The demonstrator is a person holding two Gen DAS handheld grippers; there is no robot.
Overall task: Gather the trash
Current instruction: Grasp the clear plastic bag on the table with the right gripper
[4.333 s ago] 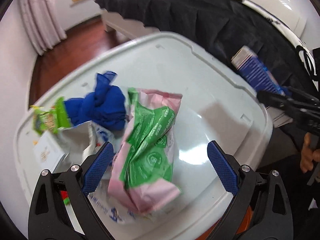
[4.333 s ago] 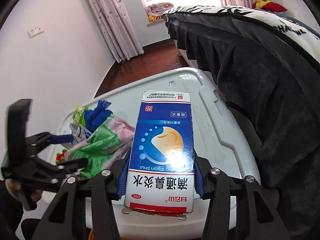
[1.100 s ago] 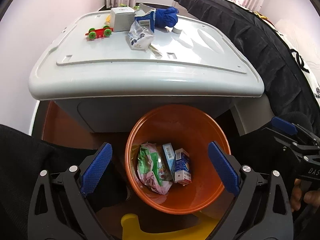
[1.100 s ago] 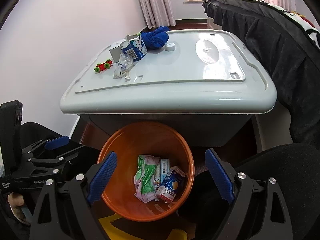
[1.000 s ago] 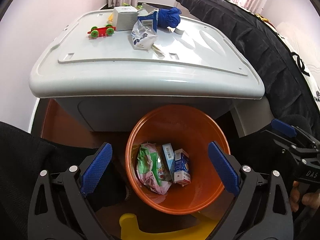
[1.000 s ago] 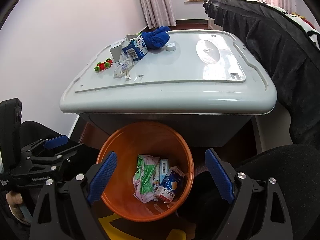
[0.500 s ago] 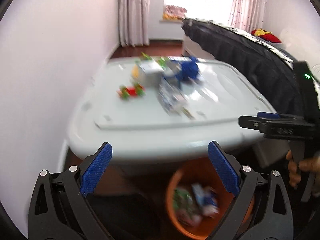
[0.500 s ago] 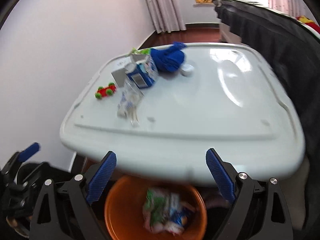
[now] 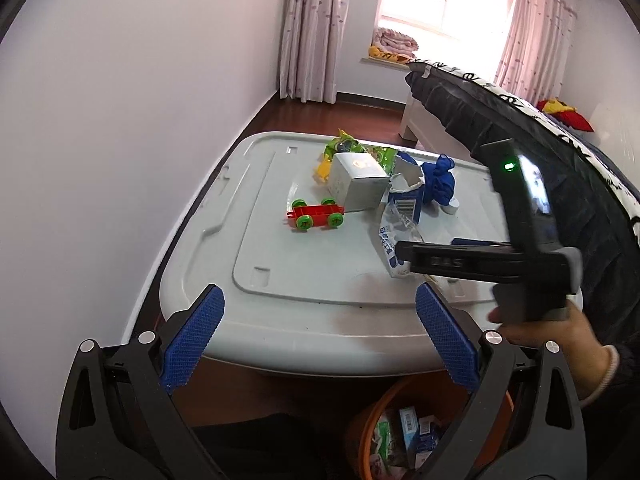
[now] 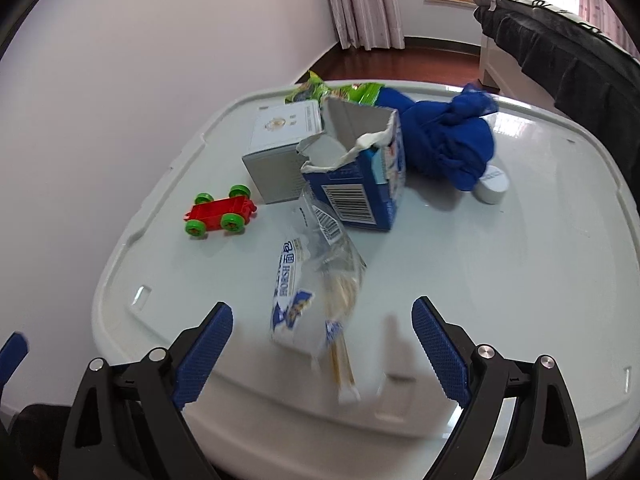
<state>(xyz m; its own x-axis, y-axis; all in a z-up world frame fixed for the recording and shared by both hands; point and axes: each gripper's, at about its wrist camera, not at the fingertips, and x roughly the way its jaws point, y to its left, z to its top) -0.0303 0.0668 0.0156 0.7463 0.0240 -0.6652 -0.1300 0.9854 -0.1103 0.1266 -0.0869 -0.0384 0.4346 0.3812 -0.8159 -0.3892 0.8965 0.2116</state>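
1. Both grippers have risen from over the bin to the level of the surface [image 10: 520, 264] since a second ago, and the right one has moved in over its near edge.
2. Left gripper [image 9: 320, 344] is spread wide and holds nothing; it hangs short of the near edge of the surface.
3. Right gripper [image 10: 322, 352] is also wide and empty, its fingers on either side of the near end of a clear wrapper [image 10: 316, 284] without touching it.
4. In the left view the right gripper [image 9: 456, 260] reaches across from the right, in front of the wrapper [image 9: 394, 240].
5. Wooden sticks [image 10: 340, 336] poke out of the wrapper's near end, blurred.
6. Behind the wrapper stands a torn blue carton [image 10: 360, 184], open at the top, touching a grey box [image 10: 276, 156] on its left.
7. A blue cloth [image 10: 444, 140] lies bunched just right of the carton, with a white cap [image 10: 492, 190] at its near right edge.
8. Green packets [image 10: 336, 94] lie behind the box and carton.
9. A red toy car [image 10: 220, 216] with green wheels sits left of the box, apart from it.
10. The orange bin [image 9: 360, 432] stands on the floor below the near edge of the surface, with a green packet and small cartons inside.
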